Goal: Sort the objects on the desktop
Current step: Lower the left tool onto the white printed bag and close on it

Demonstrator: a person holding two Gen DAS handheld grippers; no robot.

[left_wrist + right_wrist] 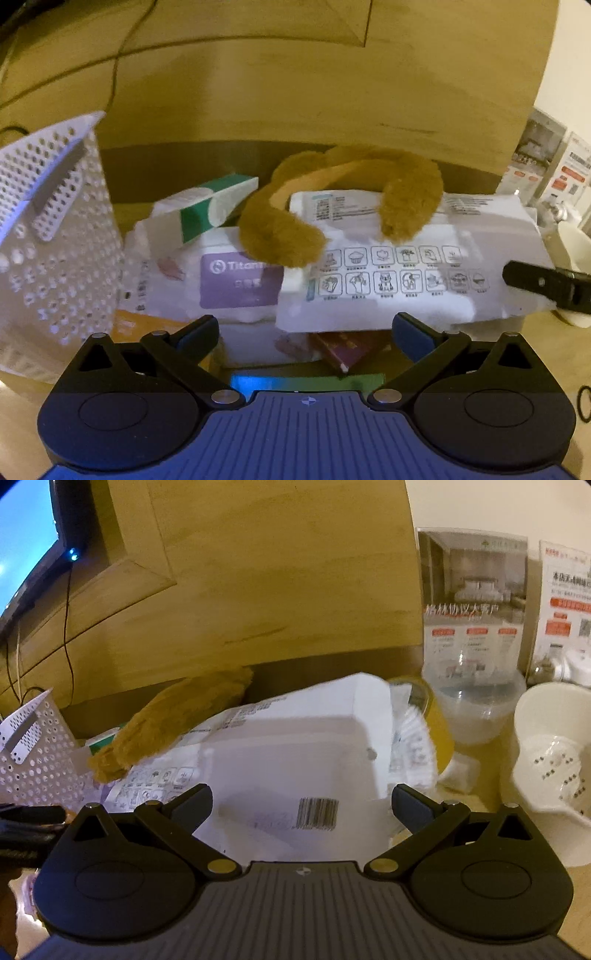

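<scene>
Both cams low over the bench, looking forward along their fingers toward the wood wall. Landmark: white pack point(399, 266) point(295, 760). Left cam sits close at its front, basket point(51, 236) left of the pack. Right cam close off its barcode end, cup point(550, 753) right of the pack. Shared: pack, plush headband point(332, 199) point(173, 720), basket point(33, 753).

One perforated basket point(55, 229), one furry headband point(332, 206), two leaflet stands point(476, 602).
</scene>
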